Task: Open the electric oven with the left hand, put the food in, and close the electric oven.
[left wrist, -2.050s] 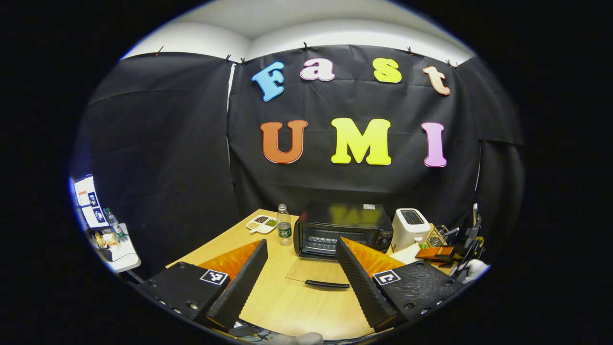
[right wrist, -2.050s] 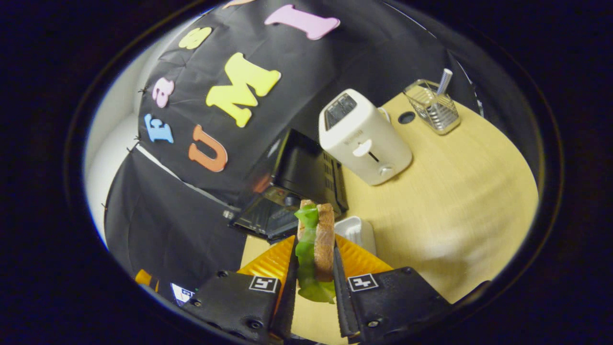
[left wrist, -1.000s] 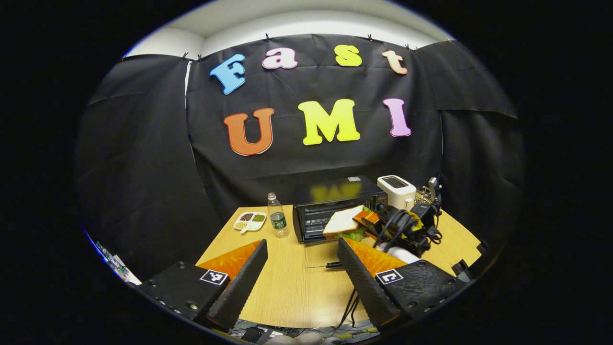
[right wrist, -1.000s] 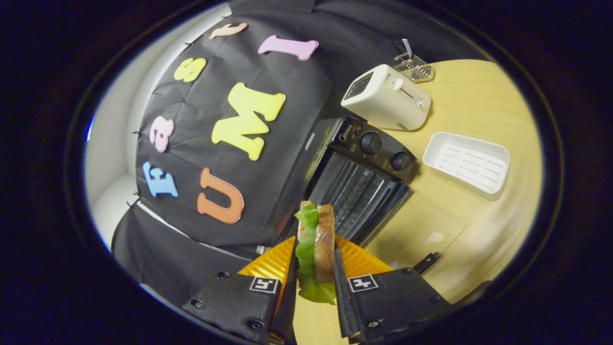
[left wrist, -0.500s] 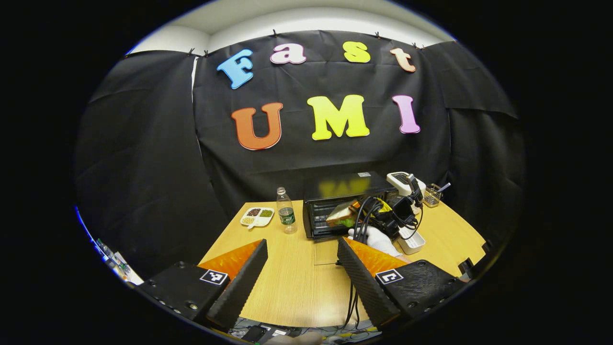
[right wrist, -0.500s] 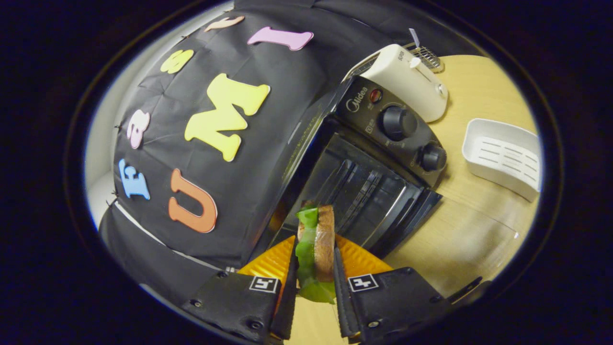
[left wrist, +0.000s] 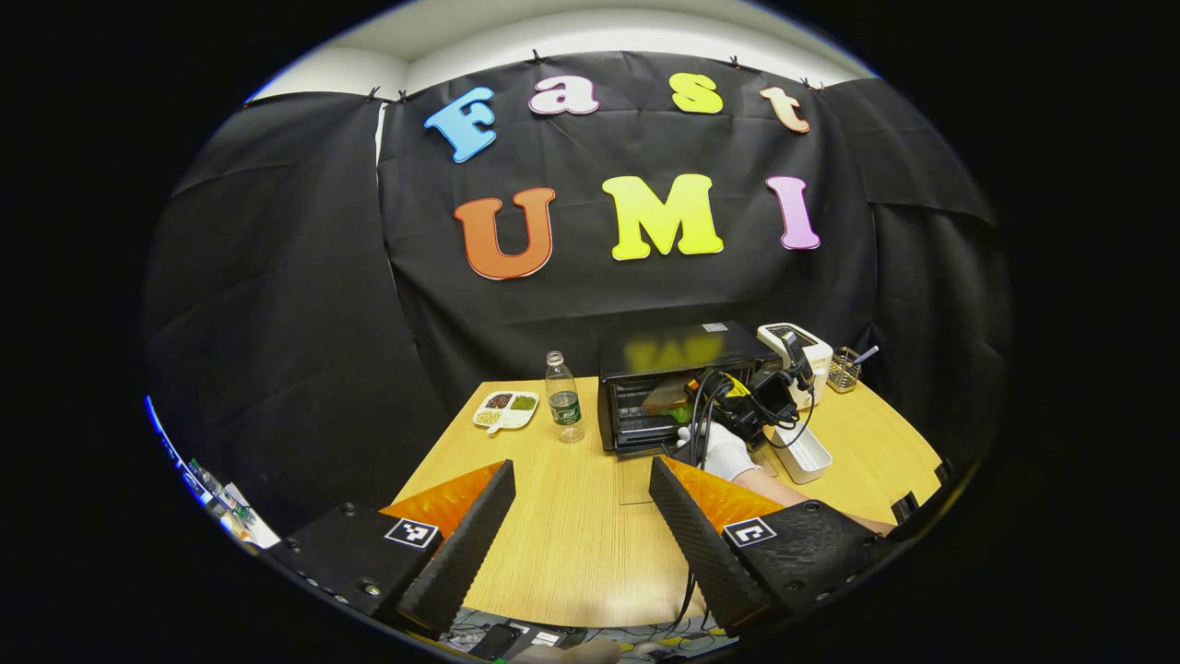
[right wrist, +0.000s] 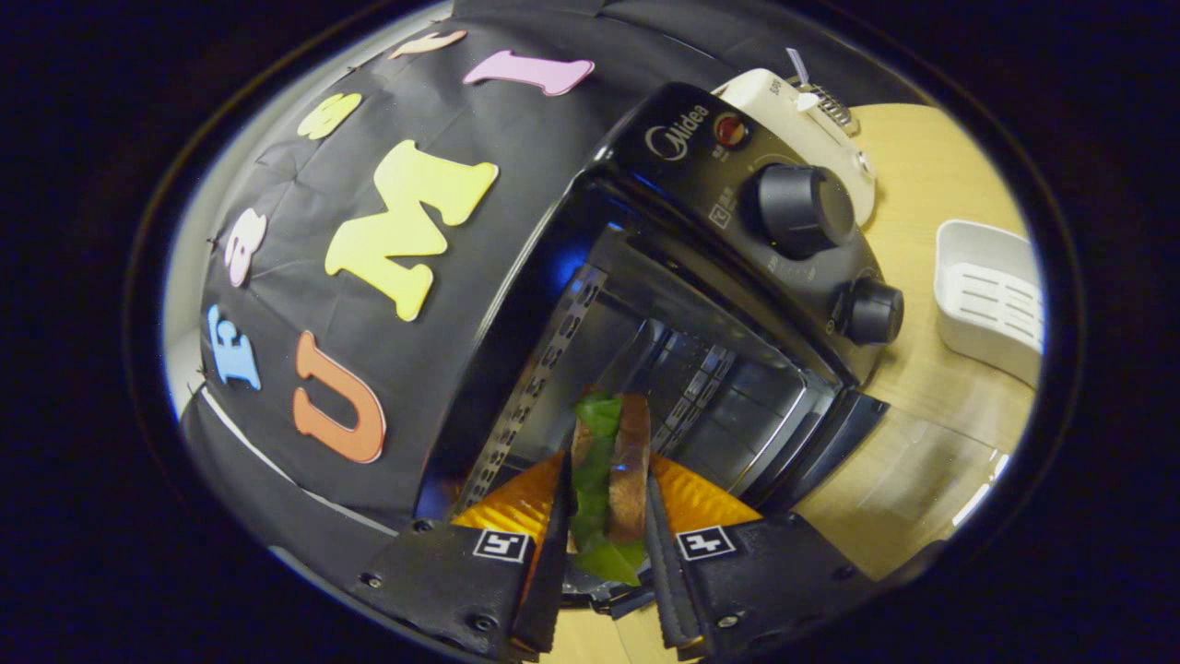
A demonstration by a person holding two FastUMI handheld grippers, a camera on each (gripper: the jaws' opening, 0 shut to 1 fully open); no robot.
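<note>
Evidently soft and crushable, the sandwich (right wrist: 608, 461) is pinched flat-sided by the right gripper (right wrist: 604, 544) at the oven (right wrist: 701, 369) mouth; the left gripper (left wrist: 581, 526) is held agape, empty.

In the right gripper view, the sandwich (right wrist: 610, 480) is half hidden between the fingers, and the white tray (right wrist: 991, 300) runs off the right edge. In the left gripper view, cables and a gloved hand (left wrist: 724, 449) cover the oven's (left wrist: 678, 355) right front; the far dish's (left wrist: 505, 409) contents are too small to identify.
</note>
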